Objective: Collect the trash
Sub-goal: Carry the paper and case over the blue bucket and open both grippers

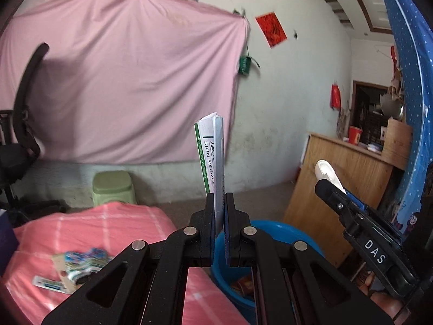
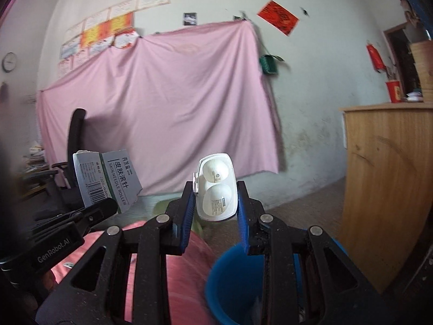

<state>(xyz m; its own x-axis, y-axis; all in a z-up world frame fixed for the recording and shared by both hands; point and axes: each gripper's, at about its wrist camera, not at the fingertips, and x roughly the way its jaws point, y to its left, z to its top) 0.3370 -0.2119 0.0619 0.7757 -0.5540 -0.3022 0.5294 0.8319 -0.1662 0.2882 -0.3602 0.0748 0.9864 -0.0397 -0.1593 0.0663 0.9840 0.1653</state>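
My left gripper (image 1: 219, 203) is shut on a flattened white and green skin needle roller box (image 1: 212, 157) that stands upright between its pads; the same box (image 2: 108, 181) shows at the left of the right wrist view. My right gripper (image 2: 216, 195) is shut on a white plastic twin-dome case (image 2: 216, 189), whose end (image 1: 326, 172) pokes out at the right of the left wrist view. Both grippers are held up in the air above a blue bucket (image 1: 273, 233) (image 2: 232, 279), which has some red scraps at its bottom.
A table under a pink checked cloth (image 1: 108, 224) carries several wrappers and packets (image 1: 78, 268) at the left. Beyond stand a green stool (image 1: 113, 187), a black office chair (image 2: 73, 157) and a wooden cabinet (image 2: 387, 189) on the right. A pink sheet hangs on the wall.
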